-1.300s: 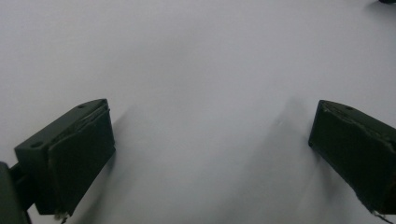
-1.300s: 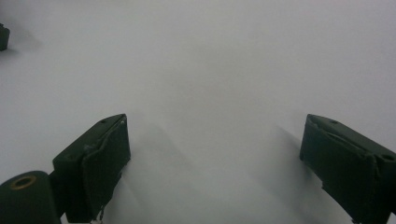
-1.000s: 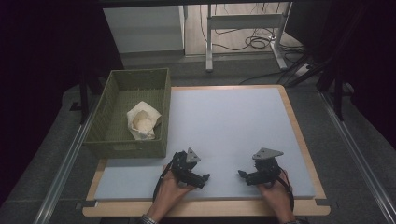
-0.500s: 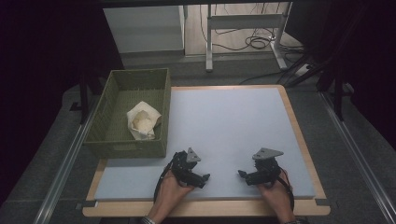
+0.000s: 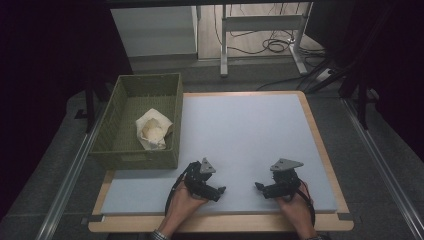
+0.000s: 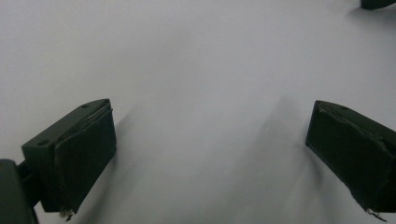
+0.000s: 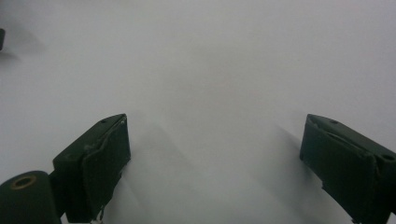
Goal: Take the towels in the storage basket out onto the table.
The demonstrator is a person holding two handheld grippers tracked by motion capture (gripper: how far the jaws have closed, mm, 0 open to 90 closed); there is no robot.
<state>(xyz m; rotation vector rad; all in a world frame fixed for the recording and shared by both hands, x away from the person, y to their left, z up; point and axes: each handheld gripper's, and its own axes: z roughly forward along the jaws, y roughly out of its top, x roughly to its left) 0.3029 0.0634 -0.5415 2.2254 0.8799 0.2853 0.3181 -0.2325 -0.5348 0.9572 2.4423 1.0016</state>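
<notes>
My left gripper [image 5: 220, 190] rests low over the pale blue-grey mat [image 5: 240, 130] near its front edge, pointing right. In the left gripper view its jaws stand wide apart, the left gripper [image 6: 210, 154] open with only mat between them. My right gripper [image 5: 258, 186] sits to the right on the same mat, pointing left toward the other one. The right gripper [image 7: 215, 163] is open too, with nothing held. A crumpled cream cloth [image 5: 153, 129] lies inside the green woven basket [image 5: 117, 102] at the mat's left.
The mat lies on a wooden table [image 5: 322, 145] with a raised rim. Metal rails [image 5: 70, 175] run along both sides. Beyond the far edge stand a white table frame [image 5: 260, 25] and loose cables [image 5: 275, 45] on the floor.
</notes>
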